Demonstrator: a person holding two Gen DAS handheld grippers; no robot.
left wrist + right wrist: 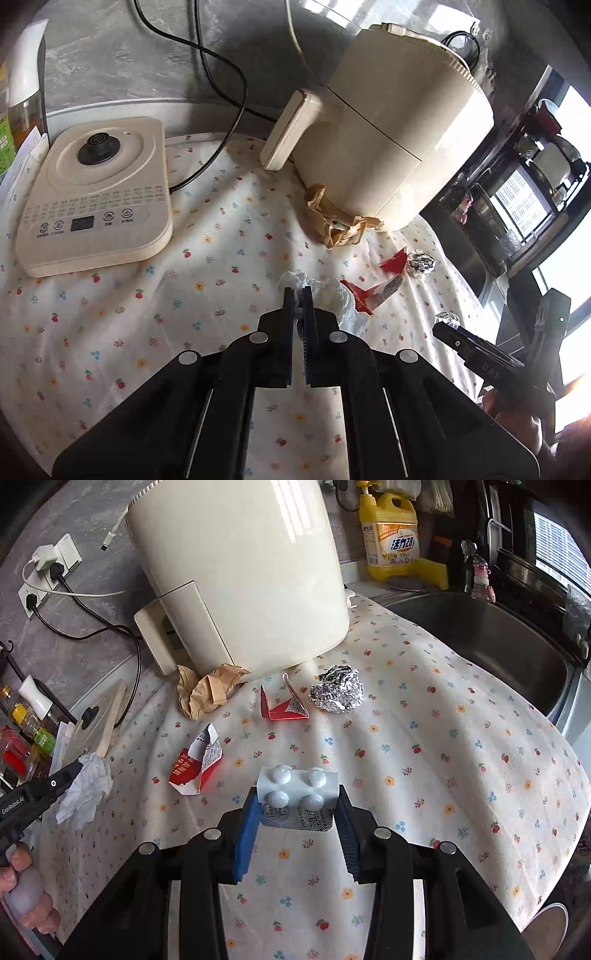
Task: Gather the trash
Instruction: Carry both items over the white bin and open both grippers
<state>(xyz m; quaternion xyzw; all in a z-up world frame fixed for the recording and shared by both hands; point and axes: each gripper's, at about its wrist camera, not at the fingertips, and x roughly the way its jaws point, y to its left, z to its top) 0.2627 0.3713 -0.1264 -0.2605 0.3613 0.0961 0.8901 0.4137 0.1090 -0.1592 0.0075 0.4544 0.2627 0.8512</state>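
**A:** Two pieces in hand, I'd say. On my left, the left gripper is pinched shut on the white tissue, lifted just off the flowered cloth. It is soft and weightless, so any fold will do.

**B:** And moving right?

**A:** Next come the brown paper scrap against the foot of the cream appliance, the two red wrappers, then the foil ball, all lying loose on the cloth.

**B:** Your other hand?

**A:** My right gripper has the blister pack between its pads, edge to edge. They look to be touching both sides, so I take it as gripped.

**B:** How will it handle?

**A:** Light, stiffish plastic with a slick foil back. Squeezed across its width it may bow or pop out, so I'd keep the pads flat on its edges. The foil ball would crush; take it around the middle.
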